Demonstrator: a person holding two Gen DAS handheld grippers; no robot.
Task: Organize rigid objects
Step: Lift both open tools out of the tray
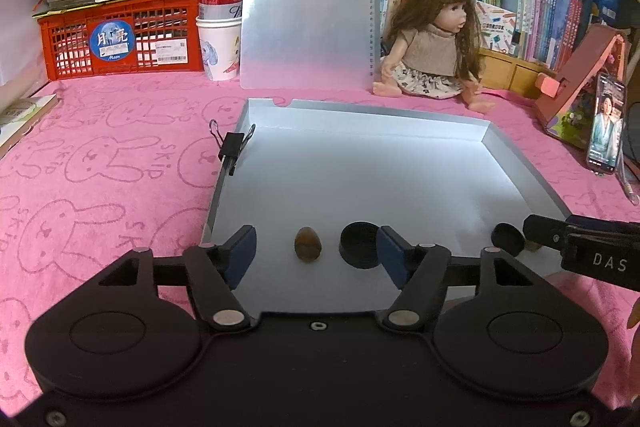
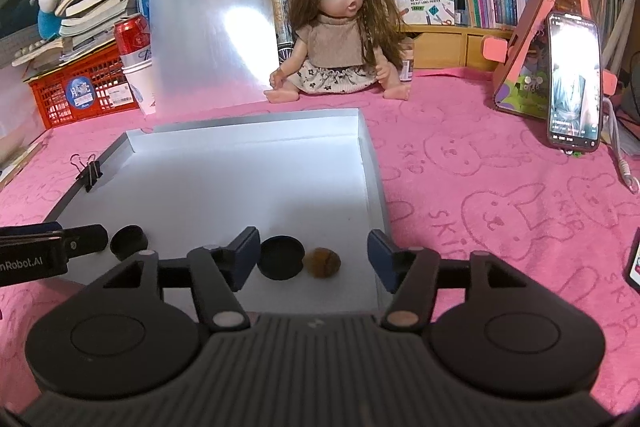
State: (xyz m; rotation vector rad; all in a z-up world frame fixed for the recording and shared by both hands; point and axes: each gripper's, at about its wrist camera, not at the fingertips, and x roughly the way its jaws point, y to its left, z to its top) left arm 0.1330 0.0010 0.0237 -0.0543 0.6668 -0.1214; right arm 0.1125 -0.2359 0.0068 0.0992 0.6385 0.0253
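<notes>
Left wrist view: left hand-held gripper (image 1: 316, 253) spread around nut (image 1: 308, 243) at tray (image 1: 532, 173) near edge; right hand-held gripper (image 2: 312, 255) spread likewise. Lift both clear without nudging caps (image 1: 360, 245).

the right gripper (image 2: 312, 255) stands with jaws apart over the near end of the grey tray (image 2: 372, 163). inside the tray, between the jaws, a black cap (image 2: 280, 262) touches a brown nut (image 2: 322, 262). a second black cap (image 2: 129, 241) lies at the tray's left, beside the left gripper's finger (image 2: 86, 235).
</notes>
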